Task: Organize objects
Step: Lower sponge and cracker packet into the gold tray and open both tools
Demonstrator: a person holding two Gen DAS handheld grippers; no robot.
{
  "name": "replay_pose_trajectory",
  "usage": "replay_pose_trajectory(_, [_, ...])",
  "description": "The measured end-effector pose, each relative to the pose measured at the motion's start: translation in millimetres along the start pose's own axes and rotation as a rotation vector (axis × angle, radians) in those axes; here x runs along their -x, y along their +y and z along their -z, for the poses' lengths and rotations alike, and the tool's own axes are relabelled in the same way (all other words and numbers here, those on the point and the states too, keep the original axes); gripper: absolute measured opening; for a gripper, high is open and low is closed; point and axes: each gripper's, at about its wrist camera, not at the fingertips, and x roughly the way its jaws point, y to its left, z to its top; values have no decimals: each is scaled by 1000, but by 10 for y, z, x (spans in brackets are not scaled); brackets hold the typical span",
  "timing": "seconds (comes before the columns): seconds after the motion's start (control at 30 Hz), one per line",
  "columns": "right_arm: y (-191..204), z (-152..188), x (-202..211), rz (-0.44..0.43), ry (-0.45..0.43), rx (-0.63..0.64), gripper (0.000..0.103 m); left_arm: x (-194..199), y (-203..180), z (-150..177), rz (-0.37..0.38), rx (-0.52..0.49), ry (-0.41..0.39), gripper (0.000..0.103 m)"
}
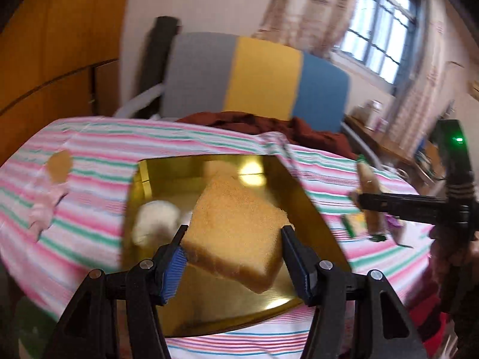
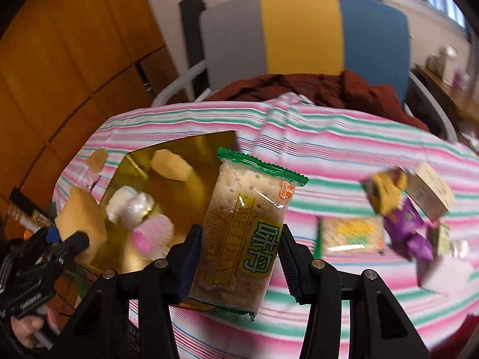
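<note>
My left gripper is shut on a tan sponge-like block, which hangs tilted over a shiny gold tray. In the tray lie a white wrapped lump, a pale yellow piece and a pink wrapped sweet. My right gripper is shut on a clear cracker packet with green edges, held just right of the gold tray. The left gripper with its block shows at the lower left of the right wrist view.
A pink, green and white striped cloth covers the table. Several snack packets lie at the right: a purple one, a second cracker packet, a white box. A grey, yellow and blue chair with dark red fabric stands behind.
</note>
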Motion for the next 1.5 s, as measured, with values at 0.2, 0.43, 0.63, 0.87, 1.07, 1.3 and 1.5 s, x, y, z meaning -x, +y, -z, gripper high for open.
replay_pose_trajectory(0.2, [285, -136, -195, -12, 4, 76, 50, -102, 228, 70, -75, 63, 31, 62])
replay_pose_trajectory(0.43, [440, -272, -367, -35, 26, 124, 50, -211, 317, 156, -102, 88, 64, 63])
replay_pose_trajectory(0.63, [530, -401, -539, -36, 41, 135, 50, -236, 368, 207, -121, 97, 86, 67])
replay_pose_trajectory(0.87, [586, -541, -704, -35, 56, 140, 51, -287, 421, 242, -140, 117, 114, 81])
replay_pose_trajectory(1.07, [632, -645, -886, -18, 68, 141, 60, -281, 392, 240, -146, 98, 110, 83])
replay_pose_trajectory(1.3, [684, -519, -828, -23, 58, 152, 64, -202, 378, 179, -175, 94, 86, 83])
replay_pose_trajectory(1.5, [755, -329, -716, -22, 36, 165, 67, -109, 344, 143, -197, 88, 63, 83])
